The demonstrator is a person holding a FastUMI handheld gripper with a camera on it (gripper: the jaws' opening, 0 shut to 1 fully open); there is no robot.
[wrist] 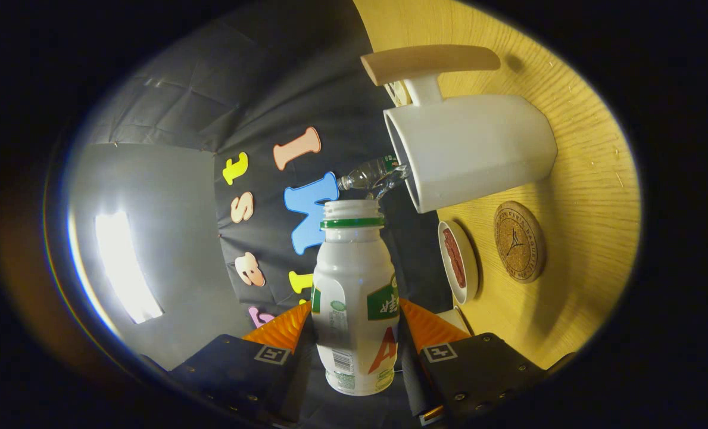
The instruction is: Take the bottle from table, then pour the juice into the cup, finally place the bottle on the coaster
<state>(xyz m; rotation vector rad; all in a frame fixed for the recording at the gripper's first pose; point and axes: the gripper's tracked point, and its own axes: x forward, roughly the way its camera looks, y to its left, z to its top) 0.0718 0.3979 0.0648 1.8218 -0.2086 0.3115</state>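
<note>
My gripper [354,325] is shut on a white plastic bottle [354,298] with a green neck ring and no cap, both fingers pressing its sides. The whole view is rolled sideways, so the bottle is tipped, and its open mouth points toward the rim of a white cup [473,149] with a wooden handle, just beyond it. No juice can be seen leaving the mouth. A round cork coaster [519,241] lies on the wooden table [586,179] beside the cup.
A small white dish [458,261] with something red in it sits between the bottle and the coaster. A clear plastic bottle [373,176] lies past the cup's rim. The booth's black cloth wall stands behind, with a bright light panel [124,268] off to one side.
</note>
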